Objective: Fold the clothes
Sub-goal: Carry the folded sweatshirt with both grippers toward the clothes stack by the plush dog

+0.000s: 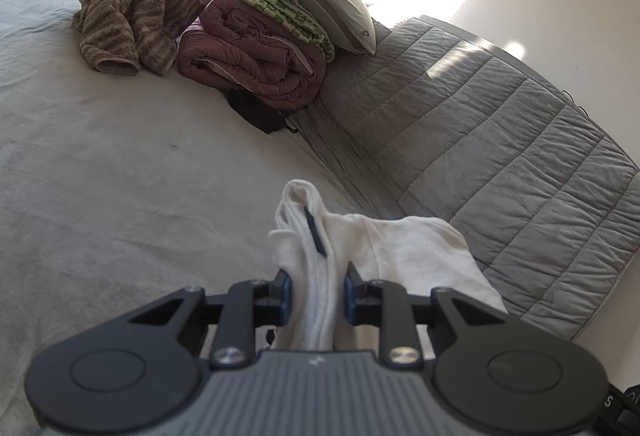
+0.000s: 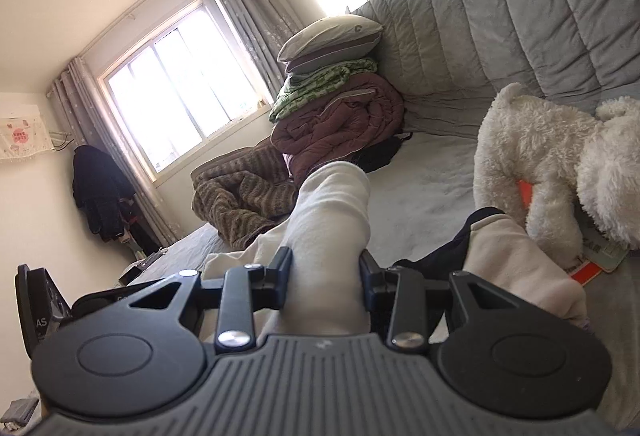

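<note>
Left wrist: left gripper (image 1: 318, 294) pinching bunched white cotton garment (image 1: 316, 236) | right gripper (image 2: 325, 272) clamping it (image 2: 332, 204) | above grey bedsheet (image 1: 100, 164).

White garment (image 1: 316, 276) with a dark blue tag; maroon quilt (image 1: 256, 56) under green-and-white patterned bedding (image 1: 280, 2). Brown striped blanket (image 1: 128, 12), grey quilted headboard (image 1: 500, 140), fluffy white toy dog (image 2: 560, 156) with orange label.

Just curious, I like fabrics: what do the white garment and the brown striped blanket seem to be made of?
White garment: probably a soft cotton knit, matte; it bunches in thick folds between the gripper pads. Brown striped blanket: looks like fuzzy fleece or plush; its nap is visibly tufted and it slumps in heavy rolls. Neither can be confirmed by sight alone.
</note>
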`<state>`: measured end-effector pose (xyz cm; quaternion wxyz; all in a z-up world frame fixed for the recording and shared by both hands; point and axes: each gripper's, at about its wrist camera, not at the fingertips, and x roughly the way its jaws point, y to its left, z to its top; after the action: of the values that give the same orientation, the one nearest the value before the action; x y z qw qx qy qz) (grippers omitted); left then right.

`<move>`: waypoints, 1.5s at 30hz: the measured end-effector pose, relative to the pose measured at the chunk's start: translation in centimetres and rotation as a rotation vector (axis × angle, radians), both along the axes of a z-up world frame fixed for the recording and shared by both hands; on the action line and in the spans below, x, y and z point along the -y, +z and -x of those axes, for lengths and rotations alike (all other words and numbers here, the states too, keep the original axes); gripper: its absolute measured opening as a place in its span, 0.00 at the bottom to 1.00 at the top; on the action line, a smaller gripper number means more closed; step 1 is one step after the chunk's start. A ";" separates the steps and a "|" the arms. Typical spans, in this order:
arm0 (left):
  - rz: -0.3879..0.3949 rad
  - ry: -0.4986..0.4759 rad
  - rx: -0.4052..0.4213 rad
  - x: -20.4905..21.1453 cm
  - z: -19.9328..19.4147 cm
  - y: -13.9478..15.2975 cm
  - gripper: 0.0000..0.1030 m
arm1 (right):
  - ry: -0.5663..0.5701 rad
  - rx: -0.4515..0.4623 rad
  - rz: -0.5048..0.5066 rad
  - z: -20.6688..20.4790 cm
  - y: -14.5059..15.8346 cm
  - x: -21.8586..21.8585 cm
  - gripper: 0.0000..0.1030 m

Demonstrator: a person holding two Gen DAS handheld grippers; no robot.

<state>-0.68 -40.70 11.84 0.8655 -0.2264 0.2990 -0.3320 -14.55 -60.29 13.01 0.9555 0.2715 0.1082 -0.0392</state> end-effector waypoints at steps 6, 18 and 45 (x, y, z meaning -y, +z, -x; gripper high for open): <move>0.016 -0.022 -0.057 4.4 -0.6 -1.0 0.24 | -0.058 0.001 -0.027 0.3 -0.5 4.1 0.37; -0.033 -0.022 -0.105 9.2 -0.1 -3.6 0.24 | -0.113 -0.037 -0.180 0.2 -4.6 9.6 0.36; -0.051 0.007 0.043 8.6 1.0 -5.9 0.29 | -0.188 -0.043 -0.146 0.6 -7.2 10.0 0.45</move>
<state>-1.65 -49.35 5.93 0.8784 -0.1982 0.2877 -0.3260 -15.12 -70.25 5.79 0.9228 0.3484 0.1054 -0.1264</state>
